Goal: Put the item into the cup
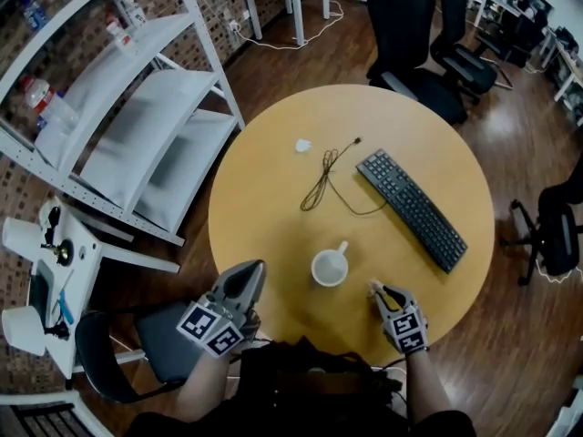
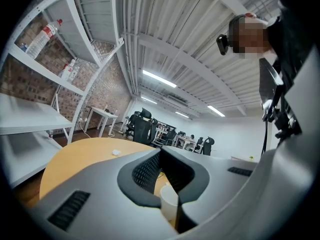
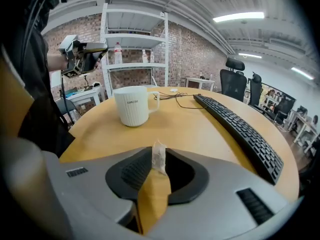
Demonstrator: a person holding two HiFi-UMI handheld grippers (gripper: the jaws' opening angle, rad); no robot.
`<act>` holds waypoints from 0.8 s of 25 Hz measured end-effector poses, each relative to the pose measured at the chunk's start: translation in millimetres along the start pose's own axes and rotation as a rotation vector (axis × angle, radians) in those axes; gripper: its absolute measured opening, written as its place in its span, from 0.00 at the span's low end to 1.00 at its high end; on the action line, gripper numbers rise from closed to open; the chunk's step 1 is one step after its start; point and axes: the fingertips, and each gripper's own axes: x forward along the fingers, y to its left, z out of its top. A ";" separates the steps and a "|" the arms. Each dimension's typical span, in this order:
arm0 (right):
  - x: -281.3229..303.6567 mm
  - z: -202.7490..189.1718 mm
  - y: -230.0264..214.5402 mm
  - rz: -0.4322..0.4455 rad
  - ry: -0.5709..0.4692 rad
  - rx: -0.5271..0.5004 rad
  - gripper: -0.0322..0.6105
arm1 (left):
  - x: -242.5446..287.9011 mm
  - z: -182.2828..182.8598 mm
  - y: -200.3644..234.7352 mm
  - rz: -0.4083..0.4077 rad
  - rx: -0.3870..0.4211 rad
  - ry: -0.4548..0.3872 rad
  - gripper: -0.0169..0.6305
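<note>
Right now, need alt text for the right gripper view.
Right gripper pinches an upright yellow packet with a clear crimped top. Beyond it on the wooden table stand a white ribbed cup and, to the right, a black keyboard.

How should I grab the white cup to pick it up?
Probably by its handle. The white cup stands upright, and the handle sticks out on its far side, toward the keyboard. So come in from that side and close the fingers across the loop. The right gripper is already busy holding the yellow packet.
</note>
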 end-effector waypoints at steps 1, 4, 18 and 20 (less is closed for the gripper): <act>0.7 0.3 -0.5 -0.004 0.003 -0.003 0.12 | -1.3 0.1 0.1 0.003 0.001 0.002 0.02; 0.7 5.6 -3.1 -0.022 -0.007 -0.013 0.03 | -3.0 -1.4 0.8 0.005 0.001 0.005 0.02; -60.1 131.6 -11.3 -0.124 -0.260 -0.083 0.03 | 2.6 6.7 -7.8 -0.079 -0.012 -0.052 0.02; -61.8 144.7 -5.7 -0.123 -0.283 -0.107 0.03 | -3.7 7.8 -5.0 -0.072 -0.010 -0.060 0.02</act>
